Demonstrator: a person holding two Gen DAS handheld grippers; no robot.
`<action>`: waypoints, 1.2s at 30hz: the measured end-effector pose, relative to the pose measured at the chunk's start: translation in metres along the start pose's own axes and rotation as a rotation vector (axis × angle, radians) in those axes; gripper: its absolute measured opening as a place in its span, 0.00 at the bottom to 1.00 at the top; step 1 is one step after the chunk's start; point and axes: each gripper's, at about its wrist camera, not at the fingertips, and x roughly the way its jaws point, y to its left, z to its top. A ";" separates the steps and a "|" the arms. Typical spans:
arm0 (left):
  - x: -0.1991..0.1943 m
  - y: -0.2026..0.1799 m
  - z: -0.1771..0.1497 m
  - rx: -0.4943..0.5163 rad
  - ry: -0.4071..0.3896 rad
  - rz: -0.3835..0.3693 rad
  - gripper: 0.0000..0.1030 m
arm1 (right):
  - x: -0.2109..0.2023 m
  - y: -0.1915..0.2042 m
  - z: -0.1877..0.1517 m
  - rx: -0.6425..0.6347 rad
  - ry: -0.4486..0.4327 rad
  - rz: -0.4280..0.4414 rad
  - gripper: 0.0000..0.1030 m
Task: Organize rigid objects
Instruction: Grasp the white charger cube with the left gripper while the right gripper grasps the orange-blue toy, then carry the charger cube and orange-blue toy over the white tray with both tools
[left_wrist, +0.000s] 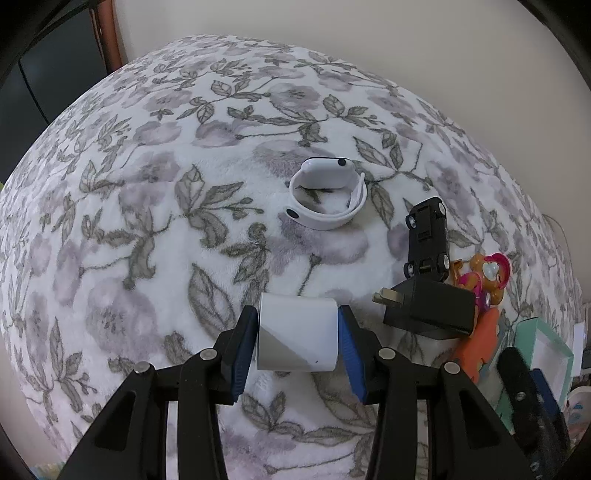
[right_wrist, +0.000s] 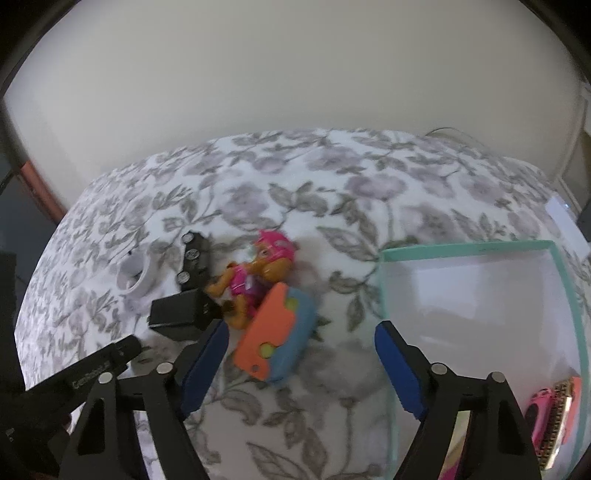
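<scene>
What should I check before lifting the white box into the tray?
1. Left gripper pads against both ends of the white box: ok.
2. Grip firm enough to lift: cannot tell.
3. Black charger apart from the box: ok.
4. Right gripper open, holding nothing: ok.
5. Tray has bare floor: ok.
6. Watch out of the way: ok.

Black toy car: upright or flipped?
Flipped: the black toy car lies with its underside and four wheels facing up on the floral blanket.

The right claw (right_wrist: 301, 363) is hovering with jaws apart over the orange-and-blue toy (right_wrist: 275, 332), beside the teal-rimmed box (right_wrist: 469, 246) on the floral blanket (right_wrist: 332, 177).
</scene>
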 end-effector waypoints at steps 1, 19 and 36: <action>0.000 0.001 0.000 -0.001 0.000 -0.001 0.44 | 0.002 0.001 -0.001 -0.003 0.006 0.000 0.77; 0.003 -0.005 0.000 0.061 -0.020 -0.001 0.47 | 0.046 0.015 -0.002 -0.029 0.053 -0.066 0.66; 0.011 -0.012 -0.004 0.105 0.014 -0.011 0.48 | 0.027 0.012 -0.027 -0.071 0.112 -0.101 0.45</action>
